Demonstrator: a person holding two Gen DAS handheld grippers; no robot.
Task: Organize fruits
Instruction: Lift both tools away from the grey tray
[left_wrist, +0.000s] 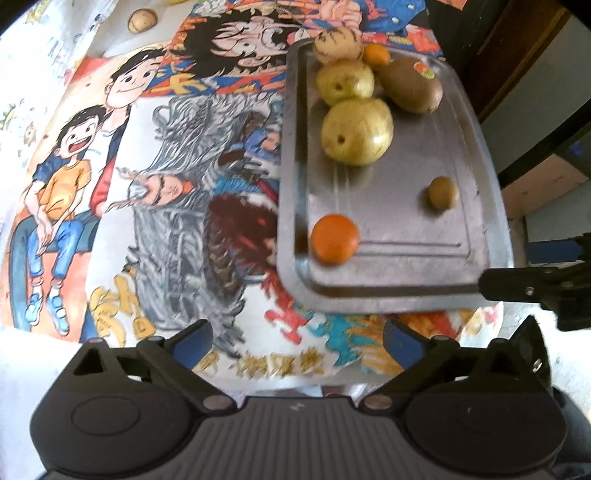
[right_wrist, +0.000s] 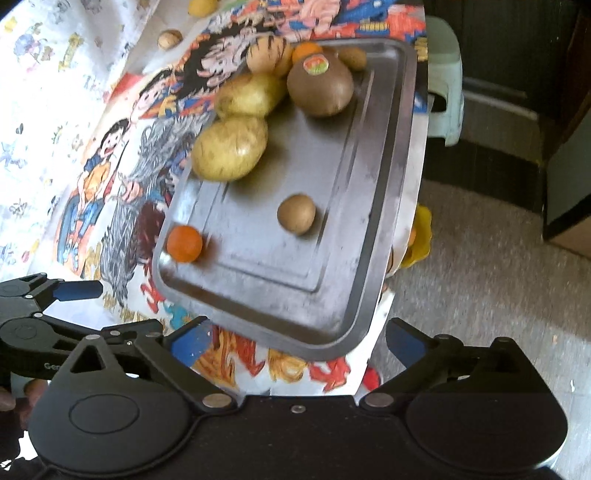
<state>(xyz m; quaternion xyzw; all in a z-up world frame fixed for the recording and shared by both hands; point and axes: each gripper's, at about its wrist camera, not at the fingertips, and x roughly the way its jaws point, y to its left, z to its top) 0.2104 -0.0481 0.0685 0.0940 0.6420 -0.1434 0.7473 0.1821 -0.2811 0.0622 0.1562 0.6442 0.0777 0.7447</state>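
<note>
Steel tray (left_wrist: 476, 229) ahead of both spread, empty grippers, left gripper (left_wrist: 295, 347) and right gripper (right_wrist: 295, 343); stray small round fruit (left_wrist: 142, 20) far left on cartoon cloth (left_wrist: 122, 155), well apart from tray, nearer left; small orange (left_wrist: 335, 239) at near-left tray corner.

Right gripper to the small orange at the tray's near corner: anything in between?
No fruit. In the right wrist view, between the right gripper and the small orange lie only bare tray floor, the tray rim and printed tablecloth.
</note>
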